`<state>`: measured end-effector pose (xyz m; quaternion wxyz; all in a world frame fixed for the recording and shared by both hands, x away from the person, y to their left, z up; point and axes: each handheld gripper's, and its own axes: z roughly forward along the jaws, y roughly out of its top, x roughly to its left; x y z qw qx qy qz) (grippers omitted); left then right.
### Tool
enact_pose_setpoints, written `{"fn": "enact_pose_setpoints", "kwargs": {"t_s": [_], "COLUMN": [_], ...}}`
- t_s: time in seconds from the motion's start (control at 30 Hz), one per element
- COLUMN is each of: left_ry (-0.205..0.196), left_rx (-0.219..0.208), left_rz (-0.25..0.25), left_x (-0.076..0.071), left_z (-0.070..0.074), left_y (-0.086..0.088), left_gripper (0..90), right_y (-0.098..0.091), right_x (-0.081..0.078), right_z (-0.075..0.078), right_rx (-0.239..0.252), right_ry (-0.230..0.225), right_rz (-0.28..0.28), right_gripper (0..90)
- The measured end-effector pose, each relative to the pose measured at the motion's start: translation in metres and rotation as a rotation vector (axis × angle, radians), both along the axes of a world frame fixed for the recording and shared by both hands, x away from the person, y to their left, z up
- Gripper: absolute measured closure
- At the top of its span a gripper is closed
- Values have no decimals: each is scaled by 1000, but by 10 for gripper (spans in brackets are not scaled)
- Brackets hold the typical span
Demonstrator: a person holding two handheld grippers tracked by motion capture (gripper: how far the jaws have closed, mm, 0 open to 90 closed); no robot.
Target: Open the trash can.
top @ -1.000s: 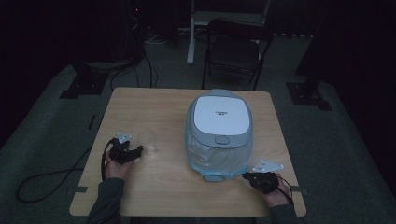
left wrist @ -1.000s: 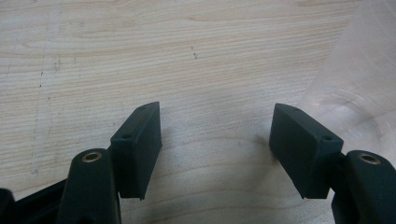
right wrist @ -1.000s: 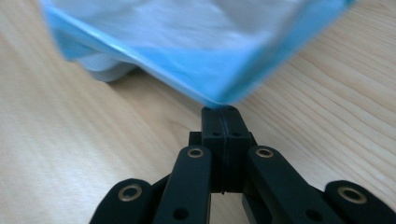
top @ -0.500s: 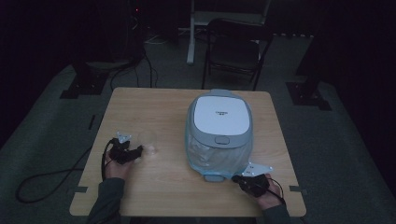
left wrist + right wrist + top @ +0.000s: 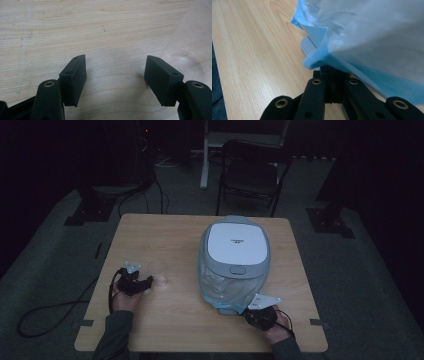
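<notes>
table (image 5: pixel 165 230): light wood, square-ish, set in a pretty dark room; a folding chair (image 5: pixel 248 172) is parked behind the far edge

rice cooker (image 5: pixel 235 251): white and grey, placed right of the table's middle, lid down; its front part is wrapped in a clear plastic bag (image 5: pixel 227 290) with a blue edge that spills onto the wood toward the near side

plastic cup (image 5: pixel 158 271): clear, hard to make out, seen on the left half of the table just beside the left gripper's jaws; in the left gripper view its see-through wall (image 5: pixel 192 50) is spotted at the right, next to the right-hand jaw

left gripper (image 5: pixel 134 282): held low over the wood on the near left, jaws spread wide with nothing but bare table between them

right gripper (image 5: pixel 261 314): held at the near right, tucked up against the bag's front edge; in the right gripper view the jaws are drawn together under the blue edge of the bag (image 5: pixel 329 58), apparently pinched on it
</notes>
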<state>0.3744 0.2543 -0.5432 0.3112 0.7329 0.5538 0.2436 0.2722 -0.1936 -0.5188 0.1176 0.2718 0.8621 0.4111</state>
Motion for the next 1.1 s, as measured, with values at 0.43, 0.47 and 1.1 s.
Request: {"fn": "enact_pose_setpoints", "kwargs": {"t_s": [0.43,0.47,1.1], "left_ry": [0,0,-1], "left_rx": [0,0,0], "left_rz": [0,0,-1], "left_x": [0,0,0], "left_z": [0,0,0], "left_y": [0,0,0], "left_gripper": [350,350,350], "right_y": [15,15,21], "right_x": [1,0,-2], "right_z": [-3,-3,-9], "right_rx": [16,17,-14], "right_ry": [-16,-19,-49], "right_rz": [6,3,-8], "right_gripper": [900,900,900]}}
